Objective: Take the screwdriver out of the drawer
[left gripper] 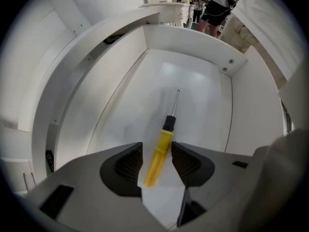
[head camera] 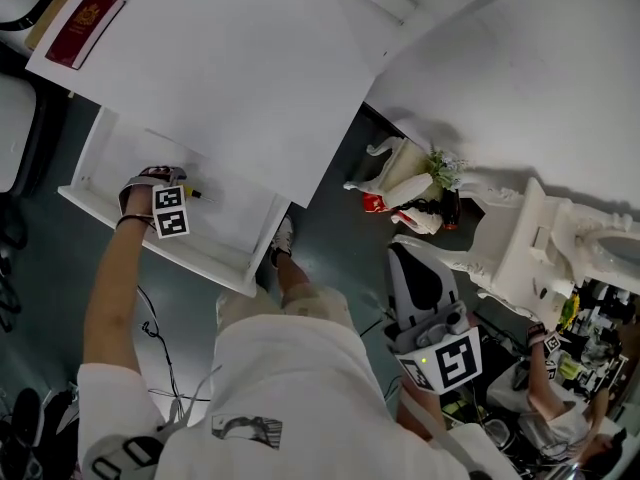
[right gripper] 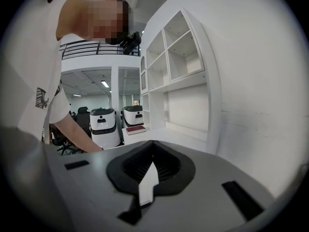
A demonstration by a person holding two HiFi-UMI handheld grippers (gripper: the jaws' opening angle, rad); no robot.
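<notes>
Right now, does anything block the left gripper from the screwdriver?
Nothing visible does. The screwdriver lies alone on the drawer floor, its yellow handle between the left gripper's open jaws, pads not yet pressing it.

The drawer (head camera: 235,268) juts out from under the worktop (head camera: 250,68), at the left. In it lies the screwdriver (left gripper: 164,139), its handle between the left hand-held gripper's (left gripper: 157,157) jaws. A booklet (head camera: 84,28) lies on the worktop's far left corner.

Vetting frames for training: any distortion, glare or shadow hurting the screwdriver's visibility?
Left gripper view: strong fisheye, dark corners, yet the screwdriver is sharp between the left gripper's pads. Head view: even light; the gripper covers most of it. Right gripper view: fisheye, mosaic patch, screwdriver absent.
</notes>
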